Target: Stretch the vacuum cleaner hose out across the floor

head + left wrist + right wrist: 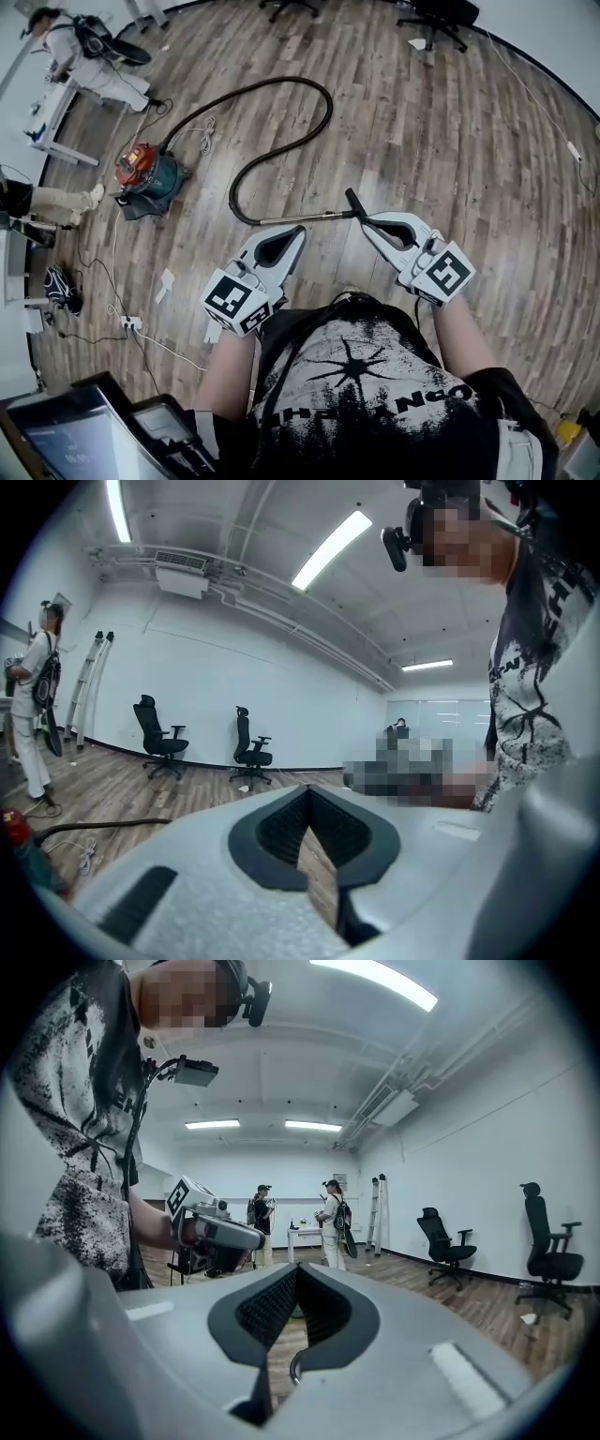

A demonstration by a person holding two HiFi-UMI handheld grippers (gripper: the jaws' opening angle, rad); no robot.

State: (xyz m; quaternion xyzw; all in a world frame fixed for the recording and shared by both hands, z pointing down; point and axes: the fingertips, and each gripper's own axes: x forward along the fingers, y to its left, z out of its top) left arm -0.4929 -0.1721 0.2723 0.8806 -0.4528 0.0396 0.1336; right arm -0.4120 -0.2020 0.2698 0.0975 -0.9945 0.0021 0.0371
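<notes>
Head view shows the black hose (323,103) lying on the wooden floor (441,141) in a big loop. One end joins the red and green vacuum (148,175) at the left. The other end continues as a thin metal wand (300,218) with a black handle (352,199).

The left gripper (301,229) and the right gripper (362,218) are held out in front of the person, side by side and a little apart. In this picture the wand runs between their tips, and the handle shows just at the tip of the right one, but no view shows contact.

Left gripper view shows its jaws (307,803) together with nothing between them; the hose (94,825) lies on the floor far at the left. Right gripper view shows its jaws (295,1277) together too, and only floor shows past them.
</notes>
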